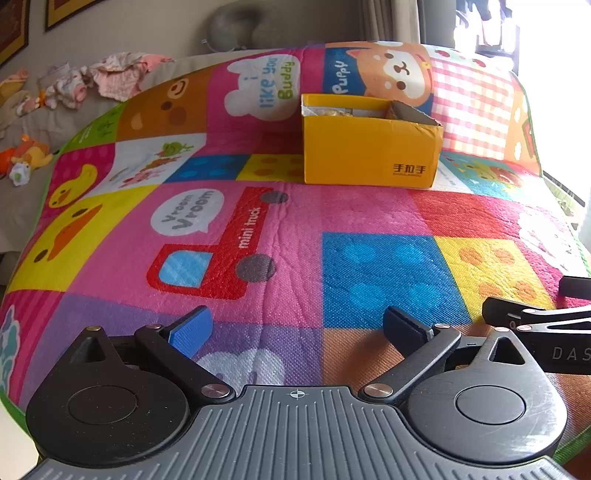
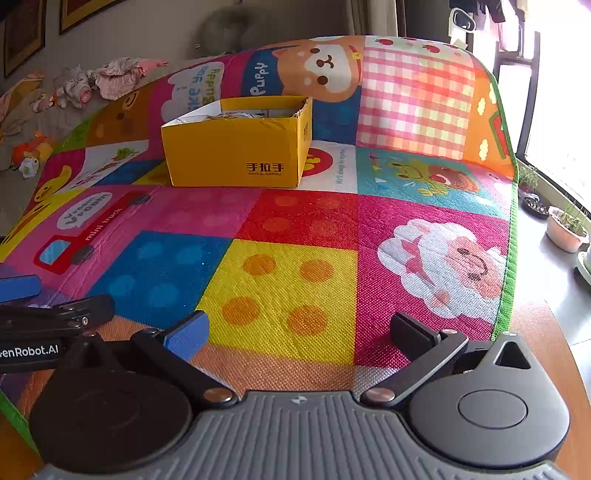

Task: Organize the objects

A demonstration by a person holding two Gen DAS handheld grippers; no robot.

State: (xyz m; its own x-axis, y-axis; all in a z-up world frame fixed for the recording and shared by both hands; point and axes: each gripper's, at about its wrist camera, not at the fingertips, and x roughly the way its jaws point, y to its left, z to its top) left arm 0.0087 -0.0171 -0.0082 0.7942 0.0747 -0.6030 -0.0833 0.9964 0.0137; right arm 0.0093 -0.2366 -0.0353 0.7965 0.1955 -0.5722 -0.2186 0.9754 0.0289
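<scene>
A yellow cardboard box (image 1: 371,147) stands open on the colourful play mat (image 1: 295,229), far ahead of both grippers. It also shows in the right wrist view (image 2: 236,147). Some pale crumpled items lie inside it; I cannot tell what they are. My left gripper (image 1: 297,330) is open and empty, low over the near part of the mat. My right gripper (image 2: 301,334) is open and empty, just right of the left one, over the mat (image 2: 295,288). Each gripper's side shows at the edge of the other's view.
Crumpled clothes (image 1: 110,79) and soft toys (image 1: 26,157) lie on a grey sofa beyond the mat's left edge. Potted plants (image 2: 567,227) stand on the floor by the window at right. A grey cushion (image 1: 236,27) sits behind the mat.
</scene>
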